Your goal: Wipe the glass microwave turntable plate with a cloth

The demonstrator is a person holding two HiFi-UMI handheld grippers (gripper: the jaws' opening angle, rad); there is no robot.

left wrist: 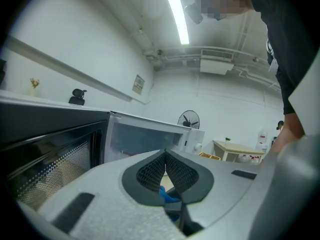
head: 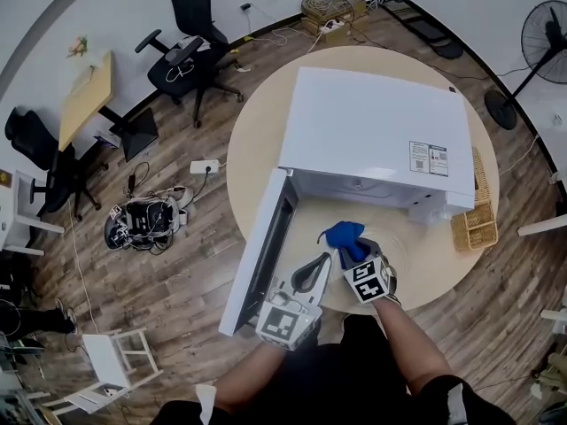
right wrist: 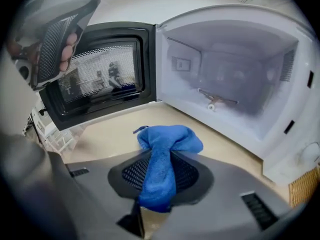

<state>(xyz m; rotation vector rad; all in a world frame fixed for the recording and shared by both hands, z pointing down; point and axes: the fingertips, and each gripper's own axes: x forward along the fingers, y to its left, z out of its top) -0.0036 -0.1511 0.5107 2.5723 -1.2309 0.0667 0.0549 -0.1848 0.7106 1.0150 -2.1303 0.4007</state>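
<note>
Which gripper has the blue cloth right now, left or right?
The right gripper, its jaws clamped on the blue cloth in front of the open microwave. The left gripper has its jaws together with nothing between them.

No wording can be read anywhere. The microwave [head: 372, 122] bears a white label [head: 429, 158] on its top, with a code square and print too small to make out. A wall sign [left wrist: 138, 84] is likewise illegible.
</note>
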